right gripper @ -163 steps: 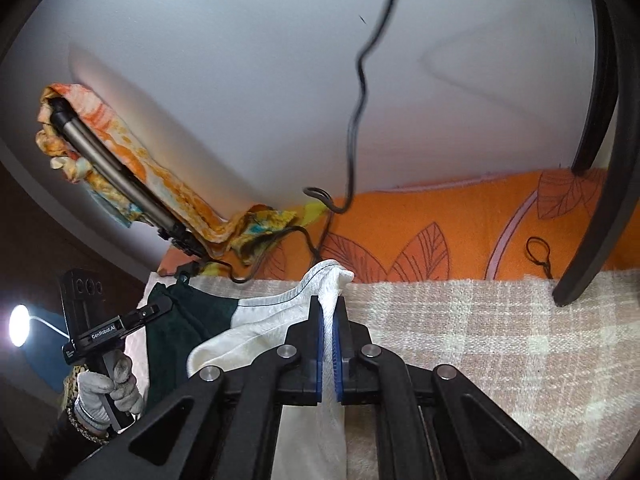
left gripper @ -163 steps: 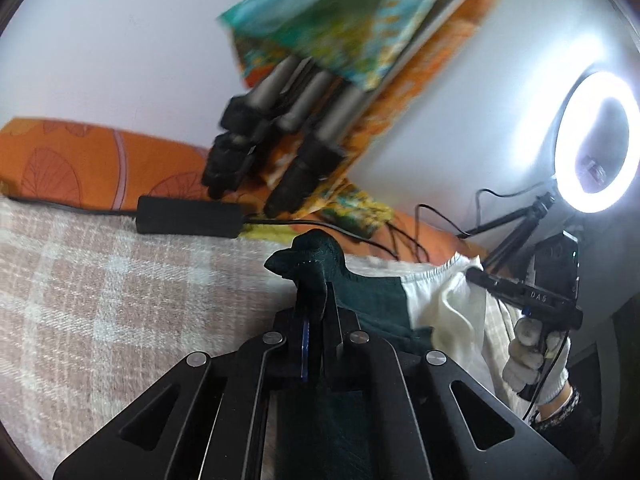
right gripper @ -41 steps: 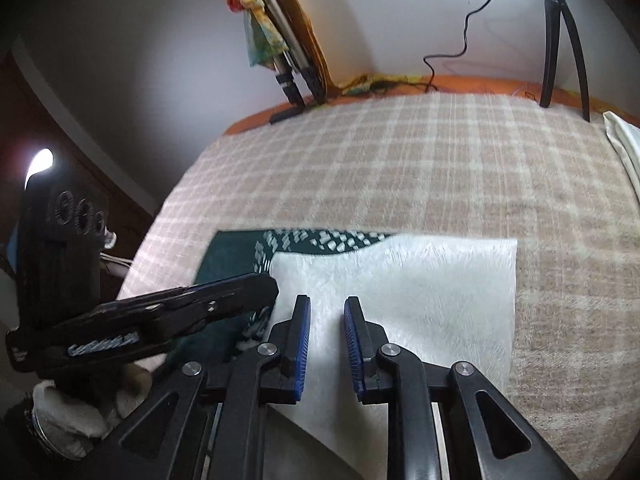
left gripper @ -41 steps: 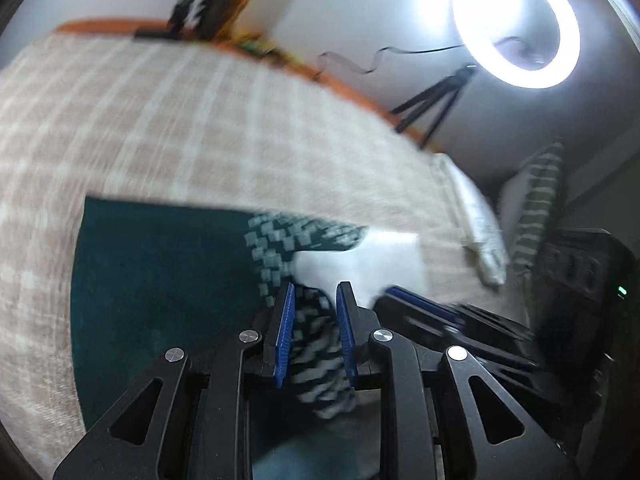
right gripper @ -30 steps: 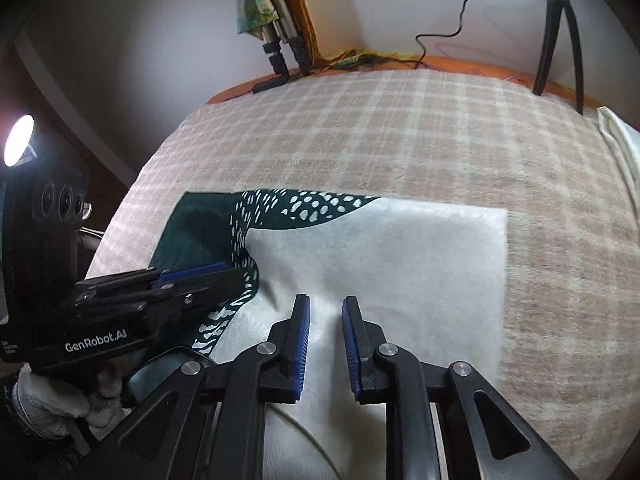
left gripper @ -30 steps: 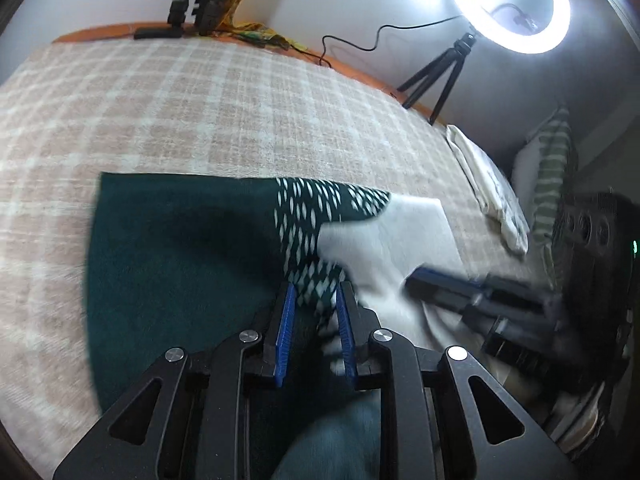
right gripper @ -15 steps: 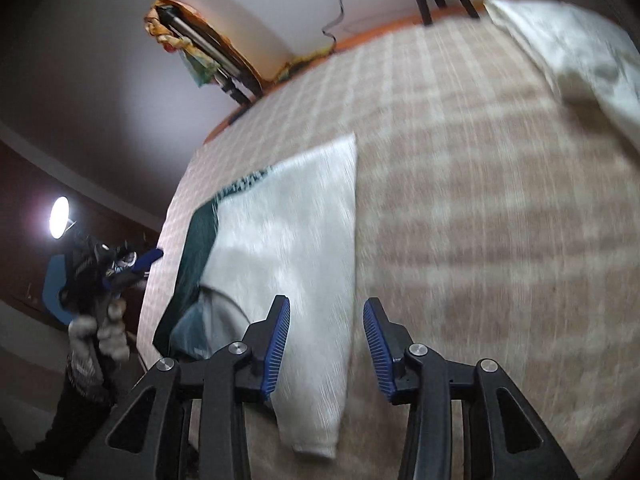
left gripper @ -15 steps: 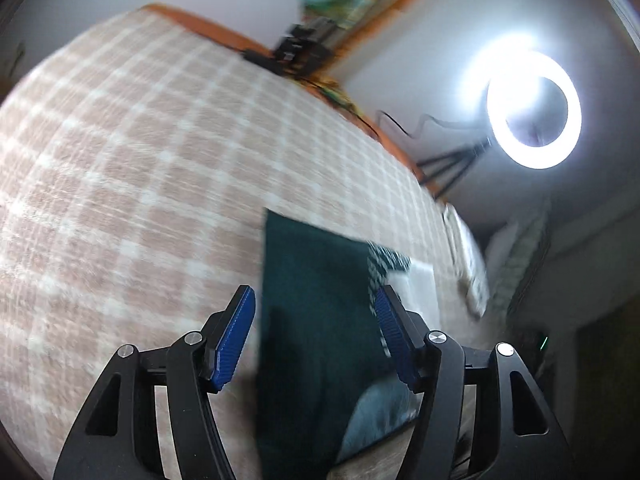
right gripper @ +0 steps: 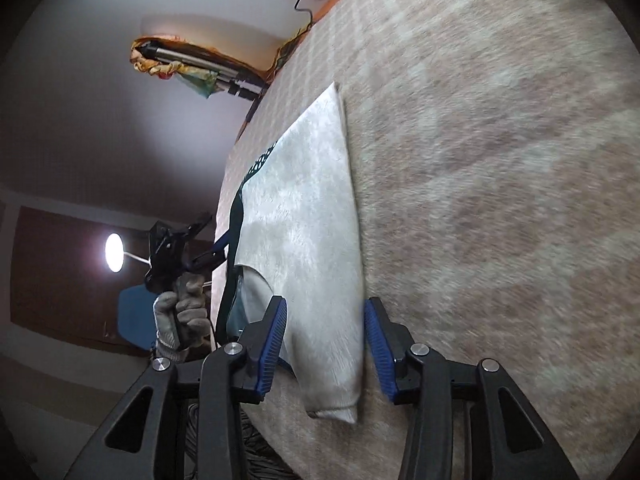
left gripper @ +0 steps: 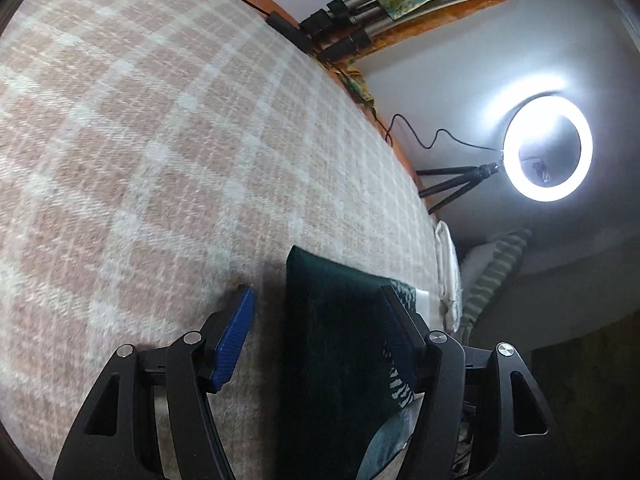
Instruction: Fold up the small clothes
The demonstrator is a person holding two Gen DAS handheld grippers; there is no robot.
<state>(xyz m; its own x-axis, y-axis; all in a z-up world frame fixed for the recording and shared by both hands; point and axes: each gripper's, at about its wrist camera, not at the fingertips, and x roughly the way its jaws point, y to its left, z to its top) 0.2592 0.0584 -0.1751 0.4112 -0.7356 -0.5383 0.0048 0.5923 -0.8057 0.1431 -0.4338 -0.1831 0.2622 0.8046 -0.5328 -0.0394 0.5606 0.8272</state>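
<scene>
— One garment (right gripper: 316, 216), dark green and white, lay flat on the checked blanket (left gripper: 160, 140).
— And the tongs?
— Left gripper (left gripper: 320, 340) and right gripper (right gripper: 325, 344) gaped, pads touching nothing, each straddling a side edge, likely ready to fold.

Both your hand-held grippers are tipped down and rolled sideways. Your left hand-held gripper (left gripper: 316, 336) has its jaws spread wide, pressing on nothing. Your right hand-held gripper (right gripper: 326, 344) is parted too, a bit narrower, pads gripping nothing. In the right wrist view your gloved left hand (right gripper: 182, 312) is wrapped round its handle.
</scene>
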